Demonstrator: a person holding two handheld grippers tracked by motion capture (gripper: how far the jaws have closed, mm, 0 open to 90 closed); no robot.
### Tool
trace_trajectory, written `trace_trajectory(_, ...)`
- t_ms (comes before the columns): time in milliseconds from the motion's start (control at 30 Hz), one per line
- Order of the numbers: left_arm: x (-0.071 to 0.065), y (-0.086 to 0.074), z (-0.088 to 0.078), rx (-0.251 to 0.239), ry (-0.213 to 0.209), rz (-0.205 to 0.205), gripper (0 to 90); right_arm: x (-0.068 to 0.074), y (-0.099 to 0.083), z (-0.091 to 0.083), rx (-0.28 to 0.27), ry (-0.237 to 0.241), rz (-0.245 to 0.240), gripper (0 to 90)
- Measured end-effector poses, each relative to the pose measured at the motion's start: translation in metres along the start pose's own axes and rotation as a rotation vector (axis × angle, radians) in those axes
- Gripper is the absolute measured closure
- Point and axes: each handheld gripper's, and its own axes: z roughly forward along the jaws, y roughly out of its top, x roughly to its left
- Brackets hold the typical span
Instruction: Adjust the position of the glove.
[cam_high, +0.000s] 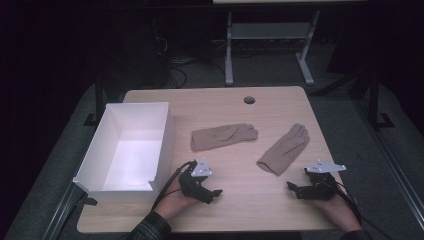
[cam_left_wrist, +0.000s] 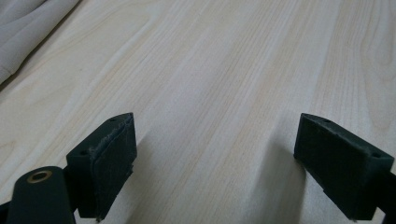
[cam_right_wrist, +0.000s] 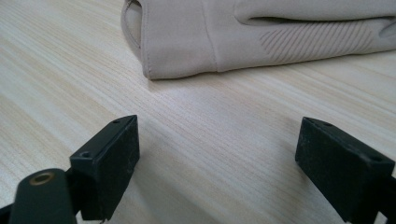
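Observation:
Two beige gloves lie flat on the wooden table (cam_high: 240, 200). One glove (cam_high: 223, 136) rests near the middle, the other glove (cam_high: 283, 149) lies to its right, fingers pointing away. My left gripper (cam_high: 214, 195) sits low over the front of the table, open, nothing between its jaws; a glove's edge (cam_left_wrist: 23, 32) shows at the top left of its view. My right gripper (cam_high: 293, 189) is open too, near the front right. Just ahead of its jaws lies the cuff of the right glove (cam_right_wrist: 261, 37).
An open white box (cam_high: 125, 150) stands on the table's left side, beside my left hand. A round cable hole (cam_high: 249, 100) sits near the far edge. A desk frame (cam_high: 270, 45) stands on the floor beyond the table.

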Motion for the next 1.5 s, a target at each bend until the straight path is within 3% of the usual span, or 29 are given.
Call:
trace_trajectory(367,0.0,0.0,0.0,-0.001,-0.002,0.002,12.3,-0.001,0.003,-0.001,0.025,0.013,-0.014,15.3)
trace_trajectory(533,0.0,0.001,0.001,0.001,-0.004,0.01,12.3,-0.004,0.007,-0.006,0.056,0.018,-0.007,30.0)
trace_trajectory(767,0.0,0.002,0.002,-0.005,-0.006,0.002,12.3,-0.007,0.016,-0.007,0.043,0.032,0.011,46.2)
trace_trajectory(900,0.001,0.002,0.002,-0.003,0.001,0.015,12.3,-0.009,0.026,-0.005,0.027,0.061,0.019,67.8)
trace_trajectory(1133,0.0,0.003,0.003,-0.005,0.0,0.003,12.3,-0.009,0.042,-0.001,-0.011,0.1,-0.007,88.5)
trace_trajectory(1500,0.0,0.003,0.003,-0.004,0.0,0.002,12.4,-0.007,0.064,0.012,-0.039,0.138,-0.023,89.8)
